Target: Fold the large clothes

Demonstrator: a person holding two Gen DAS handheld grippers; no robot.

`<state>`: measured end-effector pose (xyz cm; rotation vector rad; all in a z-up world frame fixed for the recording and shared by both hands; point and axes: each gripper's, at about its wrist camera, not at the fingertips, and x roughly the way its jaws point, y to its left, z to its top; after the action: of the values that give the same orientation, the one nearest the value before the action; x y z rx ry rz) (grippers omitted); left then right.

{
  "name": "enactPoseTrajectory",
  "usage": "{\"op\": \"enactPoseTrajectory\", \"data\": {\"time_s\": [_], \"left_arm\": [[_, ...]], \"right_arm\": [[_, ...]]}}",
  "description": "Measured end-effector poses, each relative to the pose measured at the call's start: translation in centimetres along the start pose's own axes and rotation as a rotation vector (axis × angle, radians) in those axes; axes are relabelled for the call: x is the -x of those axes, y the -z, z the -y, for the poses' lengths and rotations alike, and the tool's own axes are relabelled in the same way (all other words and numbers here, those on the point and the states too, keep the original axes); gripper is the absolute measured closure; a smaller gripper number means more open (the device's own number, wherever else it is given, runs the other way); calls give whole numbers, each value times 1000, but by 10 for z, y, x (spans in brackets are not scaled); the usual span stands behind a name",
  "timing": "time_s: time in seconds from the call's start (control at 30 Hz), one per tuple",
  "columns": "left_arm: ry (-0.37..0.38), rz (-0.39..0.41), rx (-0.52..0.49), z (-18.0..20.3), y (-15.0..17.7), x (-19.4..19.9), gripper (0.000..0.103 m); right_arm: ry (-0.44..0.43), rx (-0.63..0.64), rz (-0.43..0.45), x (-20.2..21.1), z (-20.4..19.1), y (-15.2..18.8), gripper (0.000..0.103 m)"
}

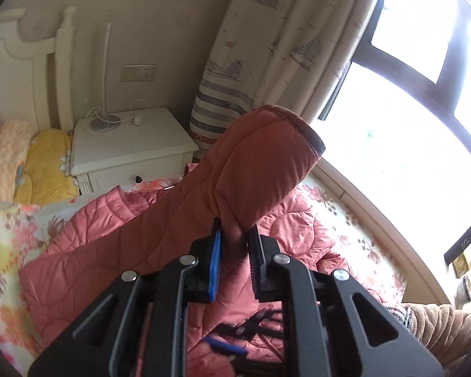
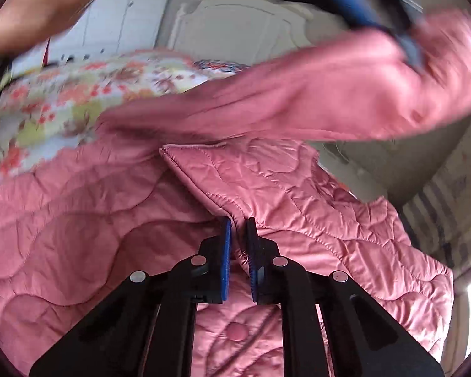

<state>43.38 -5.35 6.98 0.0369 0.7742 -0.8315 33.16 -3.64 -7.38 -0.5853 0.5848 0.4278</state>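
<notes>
A: We start with the biggest thing, the bed (image 1: 6, 235) under its floral sheet. It fills the left wrist view from seven o'clock round to four, and our pink quilted coat (image 2: 78, 220) lies spread across it, likely so we have a flat surface to fold on.

B: And the coat's body covers nearly the whole lower half of the right wrist view. Its sleeve (image 1: 251, 169) is lifted off the bed, rising toward one o'clock with the cuff hanging free at the top.

A: We hold it up that way, we judge, so it can swing inward over the coat's body. Behind it stands the white nightstand (image 1: 132, 144) at ten o'clock, with the curtain (image 1: 267, 47) at twelve.

B: Next comes the coat's front edge (image 2: 201, 185), a folded flap running from eleven o'clock down to centre in the right wrist view.

A: Our right gripper (image 2: 238, 229) has its jaws drawn narrow, pinching that edge between the blue pads.

B: We probably grip there to keep the front panel under control while the sleeve comes across.

A: Our left gripper (image 1: 235, 238) is likewise closed tight, clamping sleeve cloth low on the raised part.
</notes>
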Motion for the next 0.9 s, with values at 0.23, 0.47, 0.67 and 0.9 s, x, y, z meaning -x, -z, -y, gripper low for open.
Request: {"op": "enactPoseTrajectory", "data": {"time_s": [0.23,0.47,0.67,0.9], "left_arm": [[35,-181,-165,42,8,-64,88],[159,-369,-247,35,15,-97,87],[280,-483,-315,48,24,-123,85],[356,-600,-194,18,55,-182,43]], "right_arm": [[32,89,-52,-7,-24,8,92],[62,160,-73,-10,-32,16,91],[102,260,-76,-14,-45,20,91],[87,317,-97,-5,-43,25,83]]}}
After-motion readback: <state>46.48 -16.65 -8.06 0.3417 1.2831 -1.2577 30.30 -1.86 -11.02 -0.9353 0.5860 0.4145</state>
